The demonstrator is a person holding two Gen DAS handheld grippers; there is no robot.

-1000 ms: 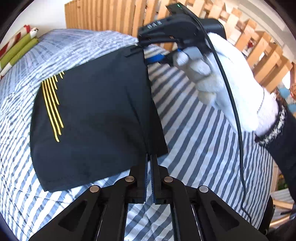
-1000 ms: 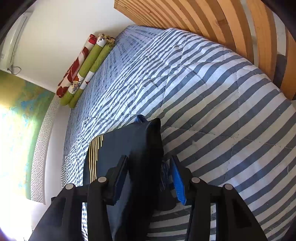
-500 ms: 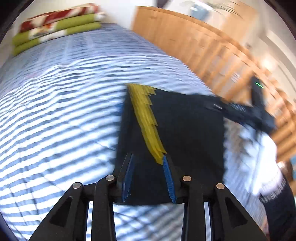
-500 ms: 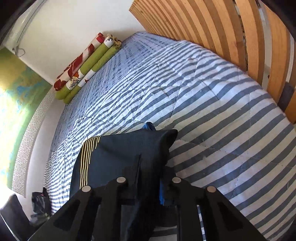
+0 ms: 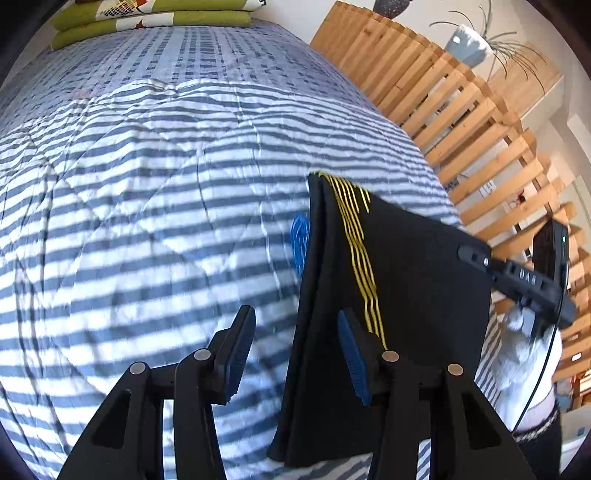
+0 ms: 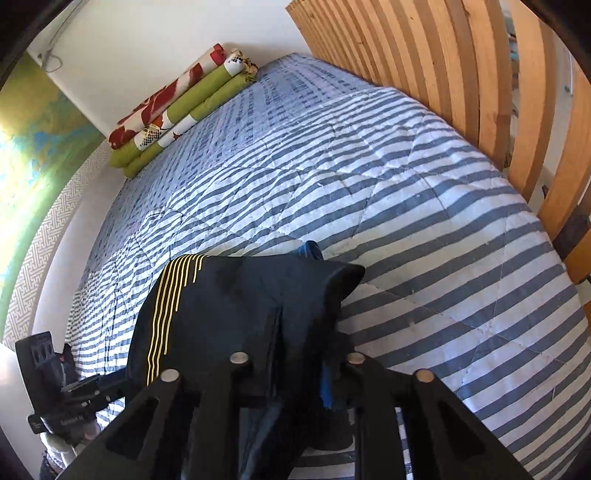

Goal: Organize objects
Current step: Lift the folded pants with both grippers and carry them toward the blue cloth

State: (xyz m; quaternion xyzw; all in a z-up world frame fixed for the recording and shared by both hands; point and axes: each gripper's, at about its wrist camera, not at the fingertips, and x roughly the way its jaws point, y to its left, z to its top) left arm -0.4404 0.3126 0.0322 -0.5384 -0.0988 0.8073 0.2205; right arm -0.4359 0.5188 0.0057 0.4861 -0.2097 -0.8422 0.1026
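Black folded garment [image 5: 406,295] with yellow stripes, pinched by right fingers [image 6: 325,384] now loosening, left fingers [image 5: 240,347] spreading apart.

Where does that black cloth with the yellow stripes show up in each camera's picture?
Left wrist view: black garment right of centre, hanging over the striped bedspread.
Right wrist view: lower centre, draped over the gripper.
Shared landmark: green rolled blankets by the far wall.

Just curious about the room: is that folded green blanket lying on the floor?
No, the folded green blanket lies on the striped bed, against the wall.
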